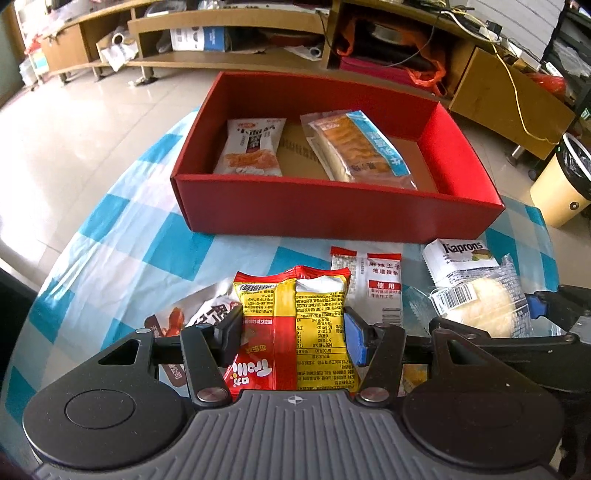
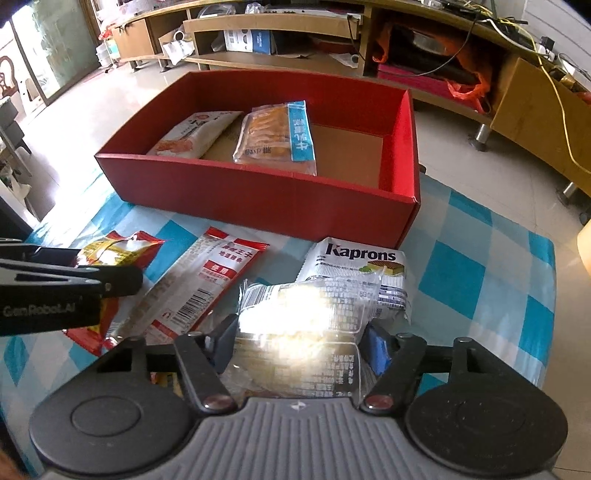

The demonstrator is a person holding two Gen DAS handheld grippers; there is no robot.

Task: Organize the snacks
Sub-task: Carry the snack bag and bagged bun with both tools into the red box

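Landmark: open red cardboard box [image 1: 332, 218] on blue-white checked cloth [image 1: 110, 236]. Left gripper [image 1: 293, 339], in front of box, clamped across red-yellow foil snack pouch [image 1: 295, 325]: light, puffy, crinkly, slippery; grip mid-body. Right gripper [image 2: 299, 350], also before box, jaws half closed around clear-wrapped pale round cake [image 2: 306, 317]: soft, crushable; firm pinch not certain. Two flat packets already inside box.

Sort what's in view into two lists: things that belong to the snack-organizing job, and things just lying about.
Part of the job:
- red box, two packets already inside
- red-yellow packet between the left gripper pads
- clear-wrapped pastry in the right gripper
- Kaprons packet
- long red-white packet

Lying about:
- bin
- wooden shelves
- yellow cable
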